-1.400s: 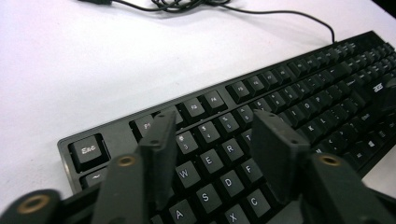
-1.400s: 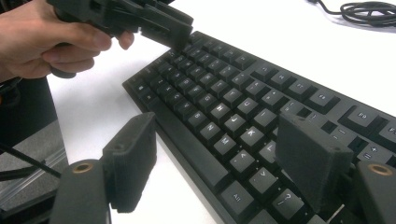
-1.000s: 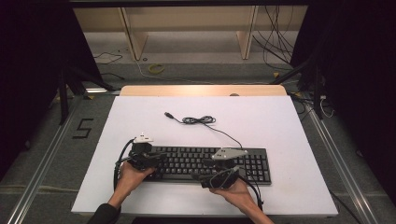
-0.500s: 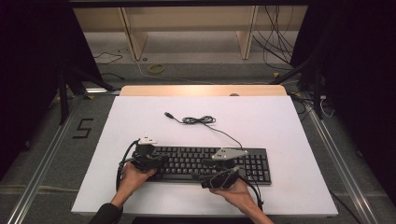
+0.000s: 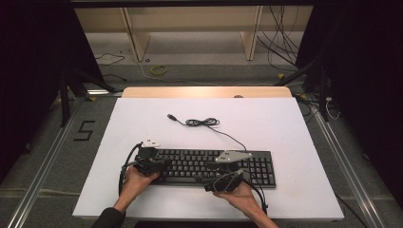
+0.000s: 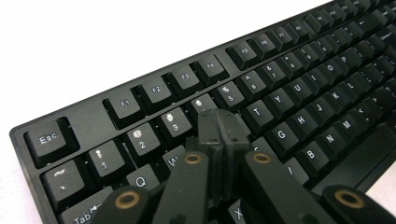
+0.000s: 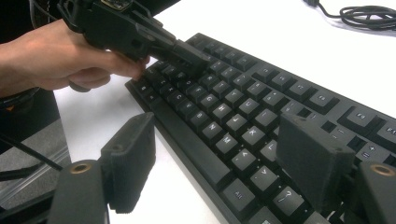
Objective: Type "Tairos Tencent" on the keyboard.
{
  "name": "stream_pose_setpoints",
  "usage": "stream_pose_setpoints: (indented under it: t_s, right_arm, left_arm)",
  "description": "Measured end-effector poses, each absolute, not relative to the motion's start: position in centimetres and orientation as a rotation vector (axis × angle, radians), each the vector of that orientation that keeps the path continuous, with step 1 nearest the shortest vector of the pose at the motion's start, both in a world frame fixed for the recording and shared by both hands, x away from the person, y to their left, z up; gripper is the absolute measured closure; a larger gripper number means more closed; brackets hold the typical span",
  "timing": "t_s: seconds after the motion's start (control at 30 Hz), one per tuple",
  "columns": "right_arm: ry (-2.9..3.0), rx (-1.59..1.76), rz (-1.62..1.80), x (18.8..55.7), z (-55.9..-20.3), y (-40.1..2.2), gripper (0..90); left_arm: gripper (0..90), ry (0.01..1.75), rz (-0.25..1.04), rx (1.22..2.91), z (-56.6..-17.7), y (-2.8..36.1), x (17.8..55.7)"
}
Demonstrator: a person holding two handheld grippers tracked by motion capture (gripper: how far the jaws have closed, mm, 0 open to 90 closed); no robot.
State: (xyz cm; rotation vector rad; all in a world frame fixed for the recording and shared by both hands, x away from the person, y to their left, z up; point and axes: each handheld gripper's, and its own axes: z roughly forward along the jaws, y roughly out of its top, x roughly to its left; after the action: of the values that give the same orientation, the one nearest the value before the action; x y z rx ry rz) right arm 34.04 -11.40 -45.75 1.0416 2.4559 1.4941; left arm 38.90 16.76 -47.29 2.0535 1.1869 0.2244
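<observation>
White table (image 5: 285, 128) carries a rigid, light keyboard (image 5: 266, 164), best gripped by its edges; left gripper (image 6: 218, 122) fingers closed empty on keys, right gripper (image 7: 224, 163) fingers wide open.

Left gripper (image 6: 218, 122): jaws have just been closing; pads now pressed flat together, nothing between them, tips resting over the keyboard (image 6: 299, 93) near the number row. In the high view, this gripper (image 5: 159, 165) sits a touch further in over the keyboard's left end (image 5: 142, 159) than before.
</observation>
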Motion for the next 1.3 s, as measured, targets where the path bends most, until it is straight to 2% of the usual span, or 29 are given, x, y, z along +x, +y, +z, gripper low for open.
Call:
stream_pose_setpoints:
  t_s: [0.17, 0.3, 0.77, 1.0, 1.3]
  right_arm:
    - [2.455, 1.041, 1.496, 34.1, -45.7, -11.3, 30.4]
    - [2.458, 1.039, 1.491, 34.2, -45.8, -11.1, 31.0]
    - [2.459, 1.035, 1.482, 34.5, -45.7, -10.8, 35.6]
    - [2.473, 1.028, 1.468, 34.8, -45.8, -10.4, 43.9]
    - [2.495, 1.033, 1.424, 35.3, -46.0, -9.7, 58.0]
  left_arm:
    - [83.1, 1.183, 0.228, 2.024, -46.8, 16.9, 38.7]
    - [70.9, 1.199, 0.227, 2.0, -46.3, 17.3, 38.4]
    - [47.3, 1.176, 0.177, 1.921, -45.6, 18.4, 36.9]
    - [40.3, 1.149, 0.176, 1.903, -45.6, 18.5, 36.2]
    - [35.8, 1.128, 0.179, 1.888, -45.6, 18.7, 35.4]
